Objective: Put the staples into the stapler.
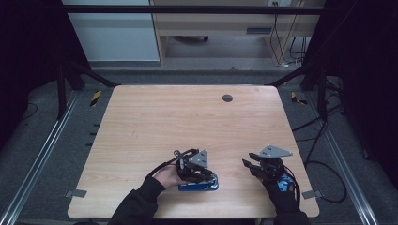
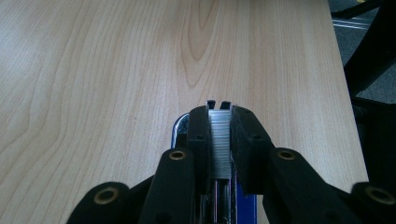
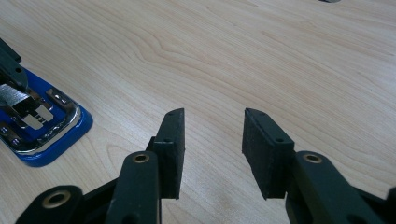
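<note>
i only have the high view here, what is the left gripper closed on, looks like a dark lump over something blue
Observer: In the left gripper view, the left gripper is shut on a strip of staples, silvery and ribbed, held between its jaws.
Operator: and the blue thing under it
Observer: That is a stapler. The right gripper view shows its blue base with a shiny metal rim, lying flat on the table.
Operator: is the right gripper holding anything
Observer: No. In its own view the right gripper is open with only bare wood between the jaws, off to the side of the stapler and not touching it.
</note>
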`<move>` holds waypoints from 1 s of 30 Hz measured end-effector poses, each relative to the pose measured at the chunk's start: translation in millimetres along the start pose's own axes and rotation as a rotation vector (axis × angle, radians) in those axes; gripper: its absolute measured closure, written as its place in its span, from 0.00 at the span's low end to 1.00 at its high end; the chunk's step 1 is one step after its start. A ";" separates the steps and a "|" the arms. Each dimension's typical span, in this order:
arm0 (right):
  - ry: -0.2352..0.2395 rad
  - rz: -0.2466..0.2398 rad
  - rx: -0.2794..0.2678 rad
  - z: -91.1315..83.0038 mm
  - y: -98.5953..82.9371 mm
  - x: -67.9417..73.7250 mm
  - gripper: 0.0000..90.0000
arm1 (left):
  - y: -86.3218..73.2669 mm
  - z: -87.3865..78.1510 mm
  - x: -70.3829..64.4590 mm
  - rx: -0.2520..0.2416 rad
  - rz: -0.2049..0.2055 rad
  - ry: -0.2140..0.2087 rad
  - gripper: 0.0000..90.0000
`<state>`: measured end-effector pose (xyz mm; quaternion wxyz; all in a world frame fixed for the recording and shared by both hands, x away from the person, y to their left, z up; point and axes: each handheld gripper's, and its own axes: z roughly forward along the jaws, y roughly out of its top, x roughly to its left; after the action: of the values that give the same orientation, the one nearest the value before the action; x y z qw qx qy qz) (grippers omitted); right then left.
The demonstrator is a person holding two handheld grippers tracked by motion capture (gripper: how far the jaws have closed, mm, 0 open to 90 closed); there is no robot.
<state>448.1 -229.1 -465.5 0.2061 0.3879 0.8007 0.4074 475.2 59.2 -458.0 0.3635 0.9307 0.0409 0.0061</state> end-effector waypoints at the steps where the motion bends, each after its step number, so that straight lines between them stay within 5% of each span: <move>1: 0.000 0.000 -0.001 0.0 0.0 0.0 0.66 | 0.0 0.2 0.0 0.001 -0.002 0.002 0.85; 11: 0.002 0.000 0.000 0.1 0.0 0.1 0.66 | 0.4 -4.2 0.8 -0.006 -0.038 0.021 0.70; 30: 0.001 -0.005 0.000 0.2 0.1 0.0 0.66 | -6.3 -3.1 -0.3 -0.004 -0.119 0.016 0.78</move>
<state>448.3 -229.0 -465.5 0.2068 0.3858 0.8016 0.4072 474.4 66.0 -460.0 0.3649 0.9257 0.0991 -0.0083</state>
